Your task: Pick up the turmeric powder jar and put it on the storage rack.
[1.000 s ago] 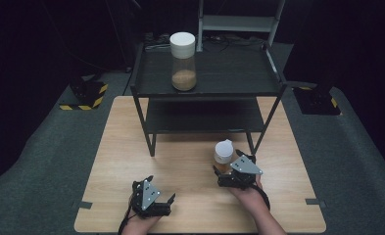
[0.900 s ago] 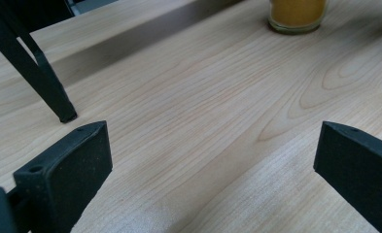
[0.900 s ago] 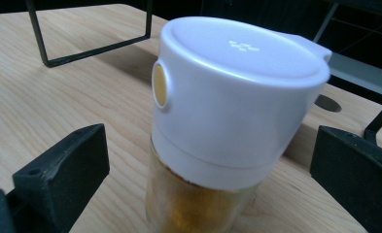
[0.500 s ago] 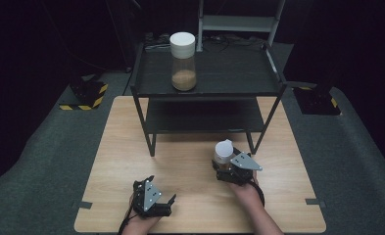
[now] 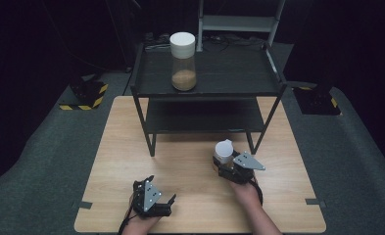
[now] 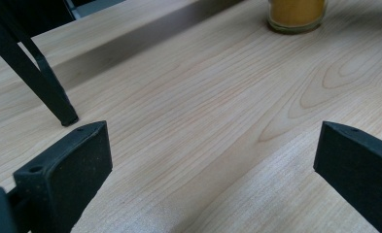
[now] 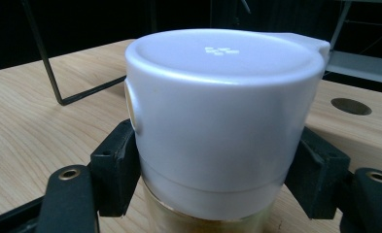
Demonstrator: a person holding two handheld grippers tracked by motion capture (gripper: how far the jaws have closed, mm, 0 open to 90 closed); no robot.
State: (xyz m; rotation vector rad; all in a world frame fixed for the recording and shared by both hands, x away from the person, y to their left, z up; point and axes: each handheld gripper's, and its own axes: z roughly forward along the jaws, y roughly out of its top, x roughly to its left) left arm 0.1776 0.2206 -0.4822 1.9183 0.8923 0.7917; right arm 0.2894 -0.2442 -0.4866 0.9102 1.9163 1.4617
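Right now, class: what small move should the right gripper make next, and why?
Probably a short, straight lift. The right gripper has just been closing and its pads now press both sides of the white-lidded jar, which stands upright on the table before the black shelf. The left gripper is open, apart.

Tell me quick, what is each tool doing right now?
Left tool: open, holding nothing, low over the table.
Right tool: has just closed on the small jar, gripping it under its white lid.
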